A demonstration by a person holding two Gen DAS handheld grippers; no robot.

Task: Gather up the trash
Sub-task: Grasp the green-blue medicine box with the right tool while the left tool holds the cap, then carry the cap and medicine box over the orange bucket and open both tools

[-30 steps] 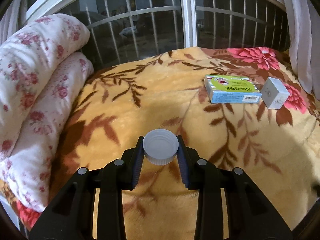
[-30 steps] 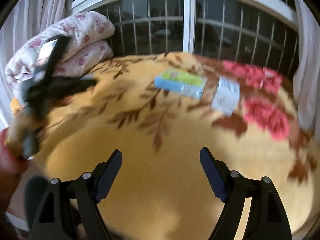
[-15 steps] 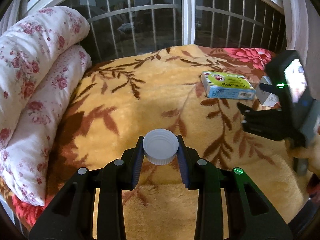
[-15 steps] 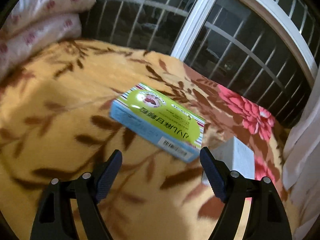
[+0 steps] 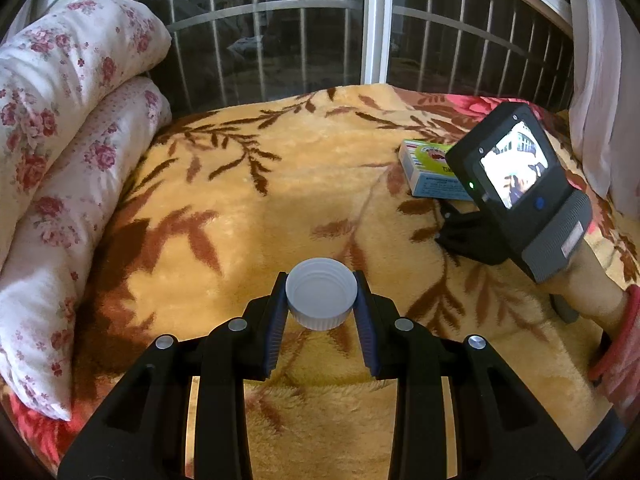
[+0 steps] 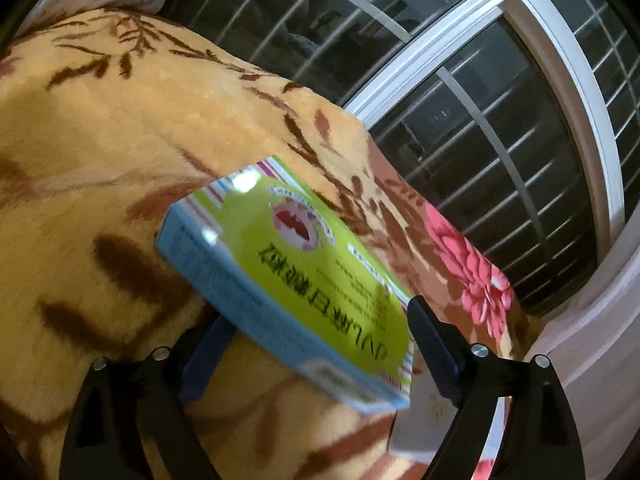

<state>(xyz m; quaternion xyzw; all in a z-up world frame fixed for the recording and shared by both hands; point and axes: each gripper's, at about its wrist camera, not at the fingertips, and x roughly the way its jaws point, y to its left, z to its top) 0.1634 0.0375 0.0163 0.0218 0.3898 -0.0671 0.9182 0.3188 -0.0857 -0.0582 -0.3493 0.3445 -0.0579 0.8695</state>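
Green-and-blue cardboard, the box (image 6: 288,280) lies flat on the bed (image 6: 100,140) right between our right gripper's (image 6: 320,340) spread fingers (image 6: 432,344), which do not yet press it. Its long axis runs slantwise across the gap, from upper left to lower right, so we judge a closing pinch would catch it across corners. Our left gripper (image 5: 321,300), well apart, has its fingers clamped on a white bottle cap (image 5: 321,298).
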